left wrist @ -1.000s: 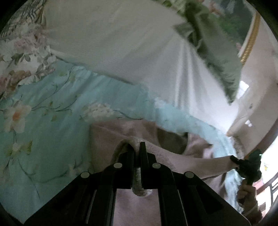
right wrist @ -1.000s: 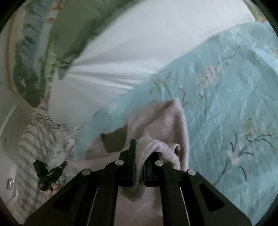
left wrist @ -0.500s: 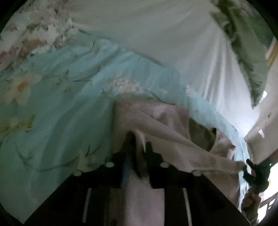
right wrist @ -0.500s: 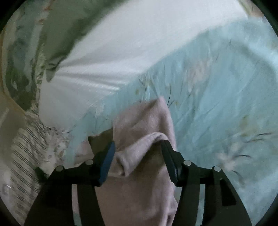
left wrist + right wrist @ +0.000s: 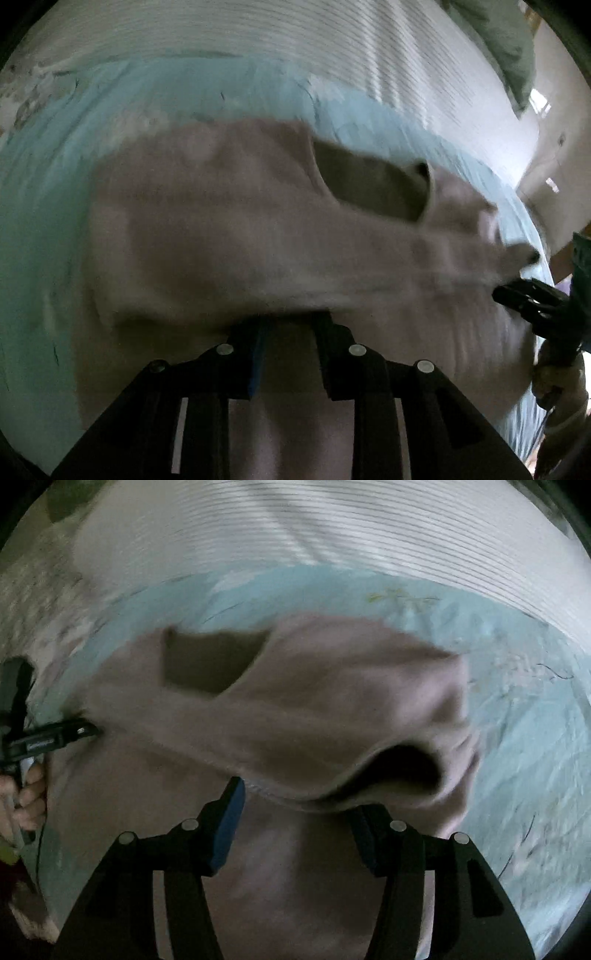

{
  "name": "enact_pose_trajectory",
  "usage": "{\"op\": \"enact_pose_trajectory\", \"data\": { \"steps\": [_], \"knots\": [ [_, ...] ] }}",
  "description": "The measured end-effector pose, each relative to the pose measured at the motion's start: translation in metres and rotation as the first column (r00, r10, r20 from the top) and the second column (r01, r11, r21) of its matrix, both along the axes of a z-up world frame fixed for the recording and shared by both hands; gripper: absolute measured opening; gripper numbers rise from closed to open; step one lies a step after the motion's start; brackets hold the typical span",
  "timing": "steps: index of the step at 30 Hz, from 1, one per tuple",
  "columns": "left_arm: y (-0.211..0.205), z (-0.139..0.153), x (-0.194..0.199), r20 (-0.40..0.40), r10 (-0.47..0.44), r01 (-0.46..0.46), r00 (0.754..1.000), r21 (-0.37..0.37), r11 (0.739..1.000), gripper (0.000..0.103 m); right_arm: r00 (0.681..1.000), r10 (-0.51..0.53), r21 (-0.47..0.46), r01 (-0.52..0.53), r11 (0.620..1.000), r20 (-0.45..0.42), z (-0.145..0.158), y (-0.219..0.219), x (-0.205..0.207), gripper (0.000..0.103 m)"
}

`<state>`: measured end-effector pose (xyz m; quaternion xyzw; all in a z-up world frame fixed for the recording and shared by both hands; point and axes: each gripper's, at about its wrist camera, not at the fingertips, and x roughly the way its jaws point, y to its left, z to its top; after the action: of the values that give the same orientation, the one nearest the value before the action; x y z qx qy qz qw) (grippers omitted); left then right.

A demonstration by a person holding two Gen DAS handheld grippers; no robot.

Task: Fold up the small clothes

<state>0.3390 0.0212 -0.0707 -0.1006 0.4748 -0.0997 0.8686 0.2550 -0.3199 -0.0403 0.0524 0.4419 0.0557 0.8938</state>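
A pale pink small garment [image 5: 221,221] lies on the light blue floral bedspread [image 5: 40,192], its upper part folded down toward me, with the darker neck opening [image 5: 369,184] on top. My left gripper [image 5: 291,325] stands open; the fold's edge lies just over its fingertips, and the pads do not press it. In the right wrist view the same garment [image 5: 314,709] droops across the tips of my right gripper [image 5: 299,801], whose jaws are wide apart and free of it. Each gripper shows at the other view's edge: the right gripper [image 5: 524,295] and the left gripper [image 5: 55,734].
A white ribbed sheet [image 5: 295,44] covers the bed beyond the blue spread. A green cushion [image 5: 498,40] lies at the far right. A person's hand [image 5: 29,794] holds the left gripper's handle. Both views are blurred by motion.
Both grippers, shut on the garment's edge a second ago, have let it go and stand open. Both have swung down and closer to the cloth, which now lies folded over.
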Motion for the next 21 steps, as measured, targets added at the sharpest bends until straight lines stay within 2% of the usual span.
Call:
{"op": "enact_pose_trajectory", "data": {
  "steps": [2, 4, 7, 9, 10, 13, 15, 18, 21],
  "knots": [
    [0.010, 0.006, 0.026, 0.019, 0.045, -0.046, 0.999, 0.034, 0.998, 0.024, 0.993, -0.115, 0.035, 0.114, 0.993, 0.036, 0.006, -0.024, 0.015, 0.057],
    [0.023, 0.011, 0.045, 0.033, 0.099, -0.100, 0.995, 0.060, 0.993, 0.024, 0.978, -0.198, 0.113, 0.190, 0.975, 0.064, 0.011, -0.043, 0.019, 0.057],
    [0.047, 0.016, 0.056, 0.050, 0.180, -0.181, 0.982, 0.031, 0.983, 0.024, 0.963, -0.258, 0.216, 0.237, 0.947, 0.078, 0.015, -0.053, 0.005, 0.057],
    [0.060, 0.018, 0.046, 0.048, 0.212, -0.209, 0.976, -0.046, 0.977, 0.026, 0.965, -0.244, 0.235, 0.217, 0.948, 0.093, 0.016, -0.046, -0.011, 0.057],
    [0.063, 0.018, 0.037, 0.054, 0.213, -0.209, 0.975, -0.070, 0.975, 0.029, 0.968, -0.233, 0.241, 0.205, 0.949, 0.095, 0.016, -0.040, -0.022, 0.058],
    [0.057, 0.018, 0.000, 0.082, 0.183, -0.177, 0.980, -0.074, 0.981, 0.030, 0.977, -0.187, 0.273, 0.153, 0.950, 0.101, 0.010, -0.022, -0.059, 0.063],
    [0.050, 0.018, -0.037, 0.107, 0.155, -0.145, 0.982, -0.097, 0.985, 0.030, 0.981, -0.164, 0.276, 0.130, 0.952, 0.103, 0.008, -0.008, -0.076, 0.066],
    [0.051, 0.021, -0.088, 0.122, 0.154, -0.131, 0.981, -0.178, 0.975, 0.035, 0.985, -0.142, 0.298, 0.108, 0.948, 0.094, 0.001, 0.008, -0.101, 0.067],
    [0.048, 0.023, -0.146, 0.127, 0.183, -0.148, 0.975, -0.244, 0.959, 0.054, 0.986, -0.140, 0.337, 0.104, 0.936, 0.086, -0.005, 0.019, -0.123, 0.070]
  ]
}}
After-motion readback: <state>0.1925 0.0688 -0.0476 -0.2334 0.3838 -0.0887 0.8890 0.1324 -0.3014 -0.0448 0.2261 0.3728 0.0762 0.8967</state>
